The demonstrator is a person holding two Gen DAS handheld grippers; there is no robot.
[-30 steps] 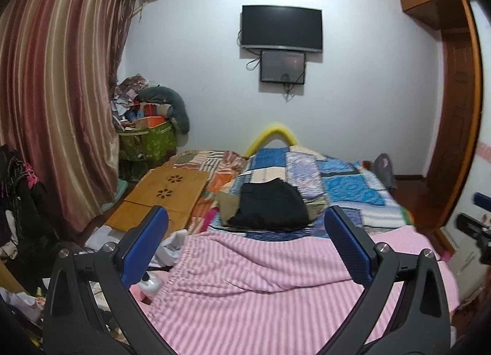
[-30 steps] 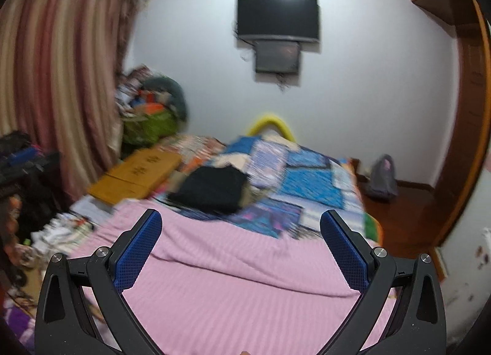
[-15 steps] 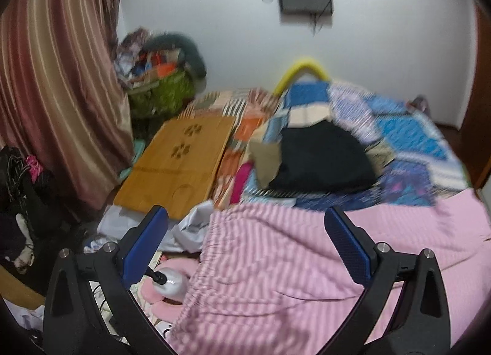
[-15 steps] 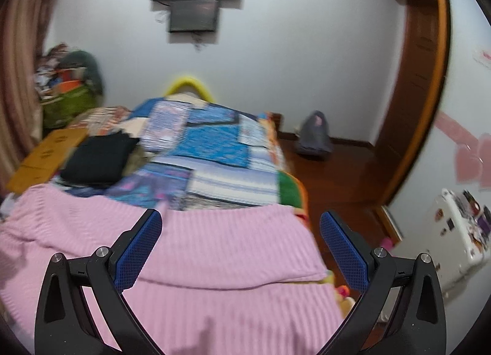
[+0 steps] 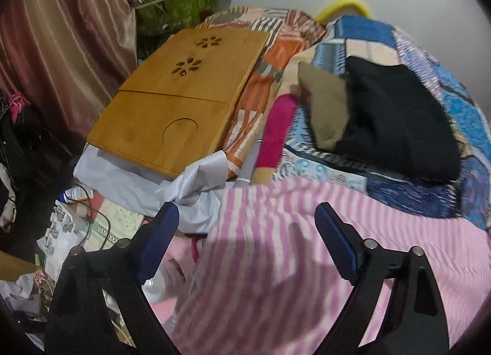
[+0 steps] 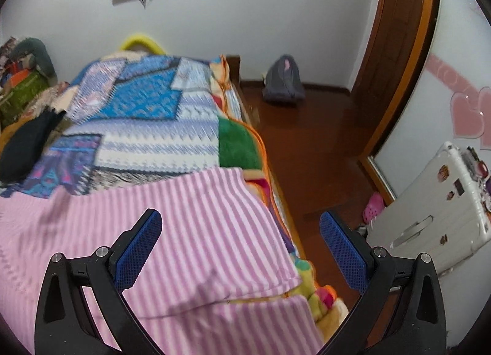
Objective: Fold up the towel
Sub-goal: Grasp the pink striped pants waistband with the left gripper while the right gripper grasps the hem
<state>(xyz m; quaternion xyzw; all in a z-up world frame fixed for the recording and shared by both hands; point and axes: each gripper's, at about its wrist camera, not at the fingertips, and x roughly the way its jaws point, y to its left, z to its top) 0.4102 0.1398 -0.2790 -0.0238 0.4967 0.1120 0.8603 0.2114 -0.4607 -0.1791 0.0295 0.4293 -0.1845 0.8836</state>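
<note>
- Far to the left of the left gripper point(image 5: 247, 220), a striped curtain point(image 5: 61, 26) hung beside a heap of dark clutter point(image 5: 21, 140).
- Ahead and left of that gripper, a wooden lap tray point(image 5: 184, 94) lay flat on a pale grey sheet point(image 5: 138, 183), with a green bin point(image 5: 175, 8) of odds and ends beyond it.
- The left gripper pointed steeply down over the left corner of the towel point(image 5: 307, 263), a pink and white striped cloth spread across the near end of the bed. Its jaws stood wide and were closing; the towel's edge lay below and between them, but neither blue pad point(image 5: 334, 238) pressed on it.
- Ahead and right of the left gripper, a folded black garment point(image 5: 399, 115) rested on a tan cushion point(image 5: 325, 109) upon the patchwork quilt point(image 5: 460, 109).
- In the right wrist view the towel point(image 6: 184, 232) ran leftward under the right gripper point(image 6: 241, 226), its right edge and a folded-over corner lying between the fingers.
- The right gripper's jaws stood wide apart and held nothing; the left pad point(image 6: 138, 247) hung above the stripes, and the right pad point(image 6: 342, 250) was out past the bed's edge, above the floor point(image 6: 307, 140).
- Ahead of it the patchwork quilt point(image 6: 147, 109) reached to the far wall.
- Farther right, a grey bag point(image 6: 284, 82) sat on the dark wood floor near a door frame point(image 6: 396, 63).
- Just right of the right gripper, a white suitcase point(image 6: 435, 210) with stickers lay on its side, a pink shoe point(image 6: 373, 204) beside it.
</note>
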